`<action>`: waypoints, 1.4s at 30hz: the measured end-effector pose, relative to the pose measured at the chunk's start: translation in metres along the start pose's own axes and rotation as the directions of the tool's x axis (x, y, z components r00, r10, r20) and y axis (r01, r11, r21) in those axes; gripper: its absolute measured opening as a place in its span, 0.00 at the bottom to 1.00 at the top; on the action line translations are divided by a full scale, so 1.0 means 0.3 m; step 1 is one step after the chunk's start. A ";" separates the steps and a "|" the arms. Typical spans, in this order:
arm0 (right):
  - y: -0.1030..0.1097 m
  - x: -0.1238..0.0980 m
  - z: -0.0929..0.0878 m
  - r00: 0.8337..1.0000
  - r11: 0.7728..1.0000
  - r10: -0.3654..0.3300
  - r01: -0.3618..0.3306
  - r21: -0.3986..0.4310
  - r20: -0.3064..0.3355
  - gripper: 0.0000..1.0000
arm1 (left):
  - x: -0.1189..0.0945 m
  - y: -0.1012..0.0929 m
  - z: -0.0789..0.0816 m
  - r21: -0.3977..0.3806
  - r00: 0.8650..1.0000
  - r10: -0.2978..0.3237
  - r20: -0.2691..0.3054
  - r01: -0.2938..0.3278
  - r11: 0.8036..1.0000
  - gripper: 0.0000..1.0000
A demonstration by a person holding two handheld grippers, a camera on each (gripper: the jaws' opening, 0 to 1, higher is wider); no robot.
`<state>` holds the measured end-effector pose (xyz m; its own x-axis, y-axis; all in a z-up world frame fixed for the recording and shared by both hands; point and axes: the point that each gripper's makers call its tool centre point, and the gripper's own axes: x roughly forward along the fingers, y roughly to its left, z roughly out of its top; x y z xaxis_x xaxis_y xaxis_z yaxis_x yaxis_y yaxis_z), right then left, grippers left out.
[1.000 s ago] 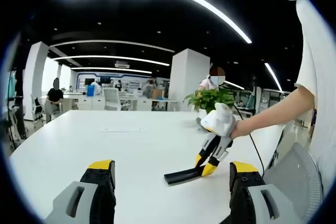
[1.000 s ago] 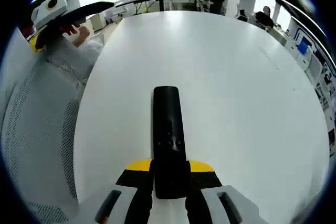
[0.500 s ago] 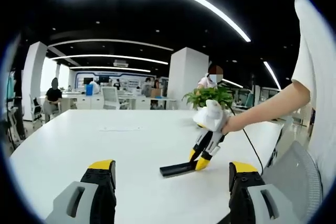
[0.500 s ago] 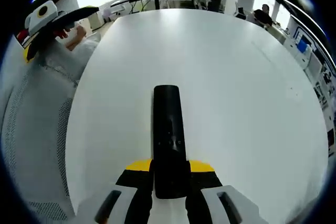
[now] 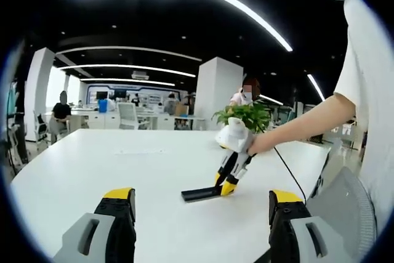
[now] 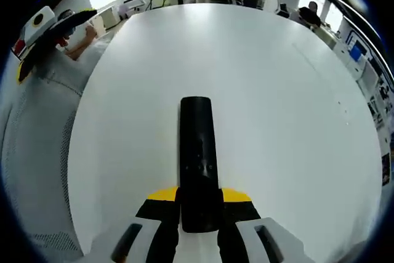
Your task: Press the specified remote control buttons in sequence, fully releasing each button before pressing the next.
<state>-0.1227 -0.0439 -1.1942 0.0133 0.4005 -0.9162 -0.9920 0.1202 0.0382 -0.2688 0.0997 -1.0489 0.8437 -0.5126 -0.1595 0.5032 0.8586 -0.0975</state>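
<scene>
The near end of the remote [image 6: 198, 164] disappears between the right gripper [image 6: 199, 204] fingers [image 6: 161, 210], and its buttons are just faint specks, can't read any. The tabletop [image 6: 277, 109] runs off past the picture's edge.

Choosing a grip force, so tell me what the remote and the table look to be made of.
Remote control: looks like black plastic, smooth with a satin sheen; small buttons sit on its face. Table: a white, smooth top with soft glare, probably laminate, though the core cannot be told. The right gripper is shut on the remote.
</scene>
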 end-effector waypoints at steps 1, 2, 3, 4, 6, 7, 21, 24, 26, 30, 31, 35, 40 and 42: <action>-0.005 -0.001 -0.001 1.000 1.000 0.001 -0.001 -0.002 -0.002 0.21 | 0.001 -0.001 -0.002 0.001 1.000 -0.001 -0.004 0.001 1.000 0.93; -0.011 0.000 -0.002 1.000 1.000 0.002 -0.002 -0.003 -0.004 0.21 | 0.001 -0.003 -0.003 0.001 1.000 -0.004 -0.005 0.004 1.000 0.92; -0.020 -0.001 -0.002 1.000 1.000 0.002 -0.002 -0.002 -0.004 0.21 | 0.001 -0.003 -0.004 0.001 1.000 -0.005 -0.005 0.005 1.000 0.92; -0.022 -0.001 -0.002 1.000 1.000 0.002 -0.002 -0.001 -0.004 0.21 | 0.001 -0.002 -0.005 0.001 1.000 -0.003 -0.007 0.003 1.000 0.92; -0.037 -0.001 -0.002 1.000 1.000 0.001 -0.001 0.006 -0.004 0.21 | 0.001 -0.002 -0.004 -0.003 1.000 -0.003 -0.006 0.003 1.000 0.92; -0.044 -0.001 -0.001 1.000 1.000 0.002 -0.002 0.011 -0.003 0.21 | 0.000 0.001 -0.004 -0.002 1.000 0.000 -0.006 0.000 1.000 0.92; -0.108 0.002 0.001 0.999 1.000 0.009 -0.010 -0.024 -0.040 0.21 | 0.004 -0.003 -0.021 0.001 0.999 -0.007 -0.033 0.007 1.000 0.90; -0.122 0.004 0.001 0.998 0.999 0.006 -0.008 -0.037 -0.058 0.21 | 0.004 -0.001 -0.023 0.001 0.999 -0.005 -0.036 0.005 1.000 0.90; -0.133 0.007 0.004 0.997 0.999 0.004 -0.007 -0.052 -0.072 0.21 | 0.004 0.000 -0.024 0.000 0.999 -0.004 -0.038 0.004 1.000 0.89; -0.157 0.006 0.006 0.998 0.999 0.010 -0.013 -0.045 -0.068 0.21 | 0.005 -0.001 -0.034 -0.002 0.998 -0.007 -0.055 0.006 1.000 0.87; -0.160 0.007 0.007 0.998 0.999 0.010 -0.014 -0.046 -0.068 0.21 | 0.005 -0.001 -0.034 -0.002 0.998 -0.007 -0.055 0.007 1.000 0.87; -0.172 0.008 0.011 0.997 0.997 -0.001 -0.006 -0.081 -0.082 0.21 | 0.005 0.000 -0.037 -0.004 0.998 -0.005 -0.060 0.005 1.000 0.86; -0.197 0.005 0.017 0.997 0.996 -0.001 -0.005 -0.089 -0.074 0.21 | 0.008 -0.005 -0.044 -0.003 0.997 -0.012 -0.073 0.011 1.000 0.84; -0.203 0.004 0.020 0.998 0.996 0.001 -0.007 -0.086 -0.070 0.21 | 0.008 -0.003 -0.045 -0.006 0.997 -0.010 -0.075 0.010 1.000 0.84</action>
<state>-0.0614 -0.0452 -1.1951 0.0038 0.3358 -0.9419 -0.9992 0.0389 0.0098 -0.2698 0.0977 -1.0624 0.8222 -0.5200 -0.2316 0.5102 0.8536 -0.1052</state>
